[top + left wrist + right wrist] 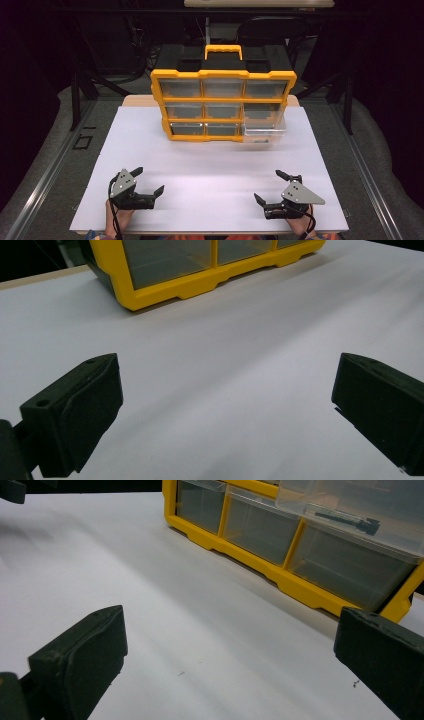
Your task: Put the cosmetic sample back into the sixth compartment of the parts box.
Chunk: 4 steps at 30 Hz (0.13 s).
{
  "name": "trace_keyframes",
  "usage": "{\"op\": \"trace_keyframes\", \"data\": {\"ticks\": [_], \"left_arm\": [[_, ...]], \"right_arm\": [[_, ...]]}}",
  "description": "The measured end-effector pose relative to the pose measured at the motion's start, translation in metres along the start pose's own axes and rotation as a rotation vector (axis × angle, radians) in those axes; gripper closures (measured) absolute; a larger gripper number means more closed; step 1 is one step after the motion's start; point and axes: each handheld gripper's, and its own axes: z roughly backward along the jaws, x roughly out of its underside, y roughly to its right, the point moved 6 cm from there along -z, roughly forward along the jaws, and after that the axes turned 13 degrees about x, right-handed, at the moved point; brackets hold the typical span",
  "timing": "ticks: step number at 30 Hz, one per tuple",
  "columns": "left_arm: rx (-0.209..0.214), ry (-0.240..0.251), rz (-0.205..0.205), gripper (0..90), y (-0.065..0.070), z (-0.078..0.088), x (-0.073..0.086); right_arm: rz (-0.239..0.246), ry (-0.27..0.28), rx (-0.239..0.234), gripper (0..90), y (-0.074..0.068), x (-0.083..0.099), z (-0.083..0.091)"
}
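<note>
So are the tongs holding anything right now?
No. The left tongs and the right tongs are both open and empty, over the white table, well short of the yellow plastic drawer organizer.

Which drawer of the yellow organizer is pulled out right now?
The middle-row drawer in the right column of the organizer: its clear body sticks out past the yellow frame, while the others sit flush. A small dark part lies inside it.
</note>
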Motion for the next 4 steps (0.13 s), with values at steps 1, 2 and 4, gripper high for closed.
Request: {"op": "trace_keyframes", "data": {"ticks": [1,2,4], "left_arm": [[0.002,-0.001,0.002,0.0,0.0002,-0.0003,0.0006],[0.001,-0.008,0.0,0.0,0.0,-0.0008,0.0014],[0.007,-0.018,0.004,0.0,-0.0008,-0.002,0.0027]], "right_arm": [[0.004,0.004,0.001,0.2,0.0004,-0.0004,0.0001],[0.003,0.006,0.002,0.1,0.0007,-0.0006,0.0003],[0.0,0.007,-0.002,0.1,0.0016,-0.0007,0.0002]]}}
